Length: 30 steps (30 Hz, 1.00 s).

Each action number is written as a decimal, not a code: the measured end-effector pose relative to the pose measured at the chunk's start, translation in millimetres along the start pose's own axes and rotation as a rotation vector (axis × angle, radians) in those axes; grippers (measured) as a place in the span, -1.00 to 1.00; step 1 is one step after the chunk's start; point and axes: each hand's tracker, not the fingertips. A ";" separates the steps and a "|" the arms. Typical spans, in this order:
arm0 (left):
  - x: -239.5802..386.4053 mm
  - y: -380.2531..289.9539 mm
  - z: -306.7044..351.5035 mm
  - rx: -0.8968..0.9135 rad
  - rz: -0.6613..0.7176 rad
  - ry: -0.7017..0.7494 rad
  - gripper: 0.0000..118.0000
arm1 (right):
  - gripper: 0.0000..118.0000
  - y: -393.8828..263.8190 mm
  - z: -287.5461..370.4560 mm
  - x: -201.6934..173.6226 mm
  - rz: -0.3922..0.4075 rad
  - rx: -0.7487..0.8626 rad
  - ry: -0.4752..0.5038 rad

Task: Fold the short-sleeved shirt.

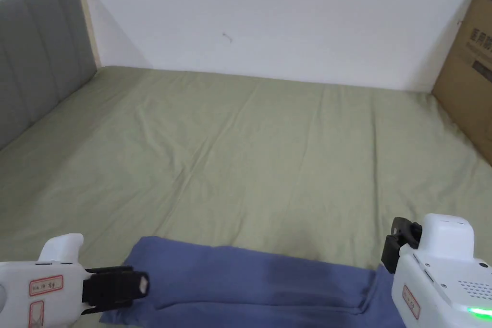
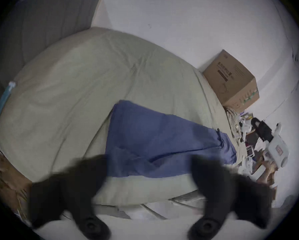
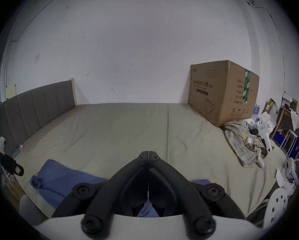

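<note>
The blue short-sleeved shirt lies on the green bed sheet as a long band along the near edge of the bed; it also shows in the left gripper view and the right gripper view. My left gripper hovers at the band's left end, and its jaws stand wide apart with nothing between them. At the band's right end my right gripper is raised a little above the cloth. Its jaws are closed tip to tip, with no cloth caught in them.
A grey padded headboard borders the bed on the left. A large cardboard box stands at the far right corner. A plaid cloth and loose clutter lie by the bed's right edge, with a white stool beside it.
</note>
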 end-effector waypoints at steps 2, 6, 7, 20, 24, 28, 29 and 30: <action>-21.5 0.4 -8.9 -0.006 0.062 -0.056 0.96 | -0.99 -1.2 -5.5 -5.4 -0.005 -0.021 0.007; -62.2 1.8 -35.8 -0.029 0.206 -0.140 0.96 | -0.99 0.3 -18.9 -17.5 -0.004 -0.063 0.018; -67.5 0.8 -43.8 -0.049 0.225 -0.161 0.96 | -0.99 0.9 -22.4 -21.4 0.013 -0.075 0.019; -85.6 24.4 -120.0 -0.146 0.399 -0.421 0.25 | -0.99 5.1 -56.5 -57.9 0.072 -0.152 0.026; -97.4 25.2 -132.9 -0.183 0.447 -0.370 -0.87 | -0.99 2.3 -64.3 -66.3 0.059 -0.182 0.052; -99.6 20.7 -123.4 -0.138 0.467 -0.356 -0.87 | -0.99 -0.9 -64.6 -74.5 0.091 -0.197 0.070; -98.8 19.7 -121.8 -0.139 0.463 -0.350 -0.87 | -0.99 -1.2 -66.1 -76.0 0.098 -0.203 0.074; -99.9 19.2 -119.8 -0.139 0.460 -0.354 -0.87 | -0.99 -1.2 -67.9 -77.1 0.102 -0.211 0.074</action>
